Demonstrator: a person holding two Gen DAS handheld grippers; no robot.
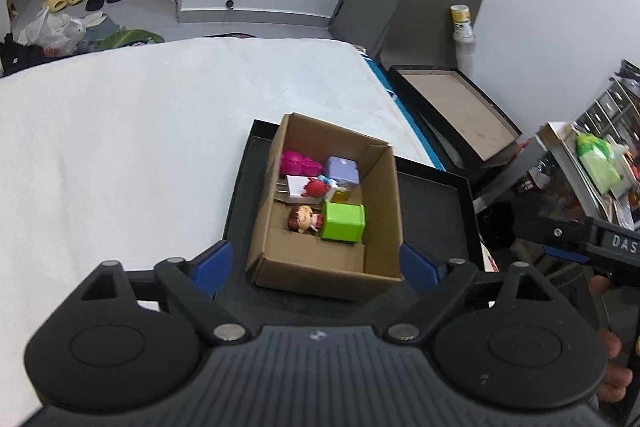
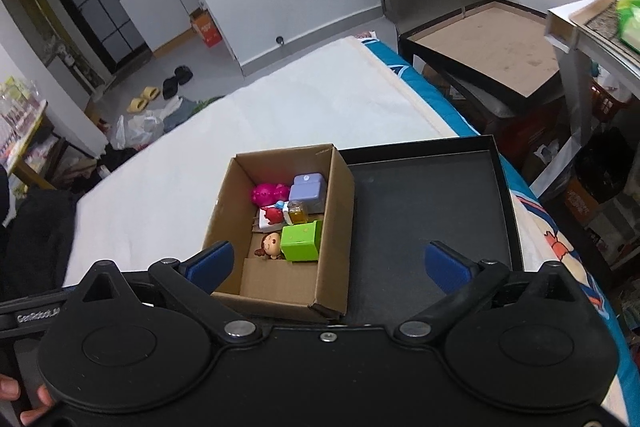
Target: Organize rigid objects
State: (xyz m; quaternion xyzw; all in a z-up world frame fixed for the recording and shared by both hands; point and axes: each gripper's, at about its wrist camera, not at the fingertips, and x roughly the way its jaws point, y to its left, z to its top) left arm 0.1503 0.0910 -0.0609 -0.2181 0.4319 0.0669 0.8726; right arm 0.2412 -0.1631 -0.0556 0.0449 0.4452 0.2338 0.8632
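On the white bed (image 1: 140, 147) in front of me sits a black tray (image 2: 420, 211), and in its left part stands an open cardboard box (image 1: 384, 211). My left tool (image 1: 316, 267) hangs above the box's near end, released, its blue pads spread wide with nothing between them. My right tool (image 2: 328, 267) hovers over the box's near right corner and the bare tray floor, also released and holding nothing. Inside the box lie the toys: a green cube (image 1: 343, 223) near the middle, a small doll head (image 1: 302, 219) touching its left side, a lilac cube (image 1: 341, 171) farther back, a magenta figure (image 1: 298, 163) in the far left corner, and a red figure (image 1: 314, 187) on a white card between them. A small amber piece (image 2: 298, 215) lies just beside the lilac cube.
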